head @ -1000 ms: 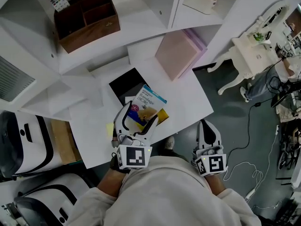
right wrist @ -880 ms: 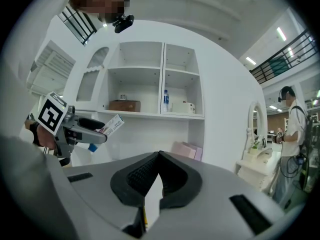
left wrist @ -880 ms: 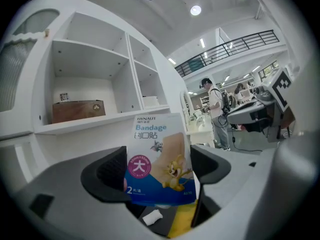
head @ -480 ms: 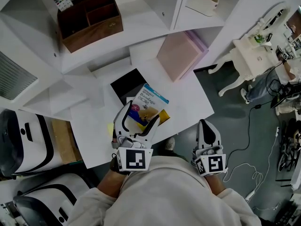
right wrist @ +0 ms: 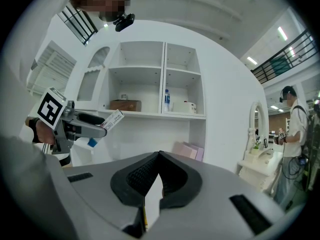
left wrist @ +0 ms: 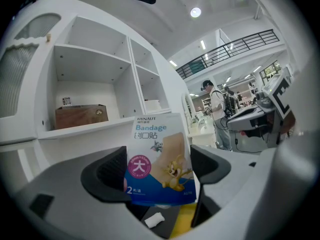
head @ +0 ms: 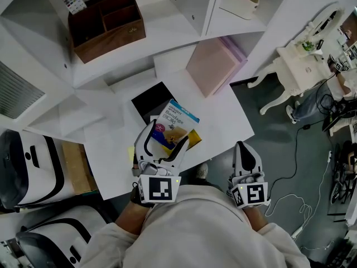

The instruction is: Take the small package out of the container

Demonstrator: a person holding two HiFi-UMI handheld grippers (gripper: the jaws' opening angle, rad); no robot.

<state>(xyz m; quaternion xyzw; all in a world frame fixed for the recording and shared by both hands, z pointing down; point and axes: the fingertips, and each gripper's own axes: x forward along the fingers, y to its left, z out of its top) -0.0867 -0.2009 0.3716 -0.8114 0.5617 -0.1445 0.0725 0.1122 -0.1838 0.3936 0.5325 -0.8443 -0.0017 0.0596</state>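
In the upper left of the head view I see a brown wooden box (head: 106,21) standing on a white shelf (head: 167,21). Below it, in the lower middle of the frame, the left hand-held gripper (head: 165,135) is over the white bench (head: 226,121). It grasps the small package (head: 175,124) between its two jaws. In the left gripper view the left hand-held gripper (left wrist: 160,169) has one jaw on each side of the small package (left wrist: 159,159), which stands upright. It is blue and white, with the word "Bandage" and a cartoon picture on it.

Just above the package in the head view, a black square object (head: 149,98) lies flat on the bench, and the package covers its lower edge. To the right, the pink boxes (head: 215,60) stand near the shelf.

The right hand-held gripper (head: 246,149) is at the lower right, beyond the bench edge and over the dark floor (head: 290,166). In the right gripper view the right hand-held gripper (right wrist: 156,176) is clenched, and I see nothing between its jaws.
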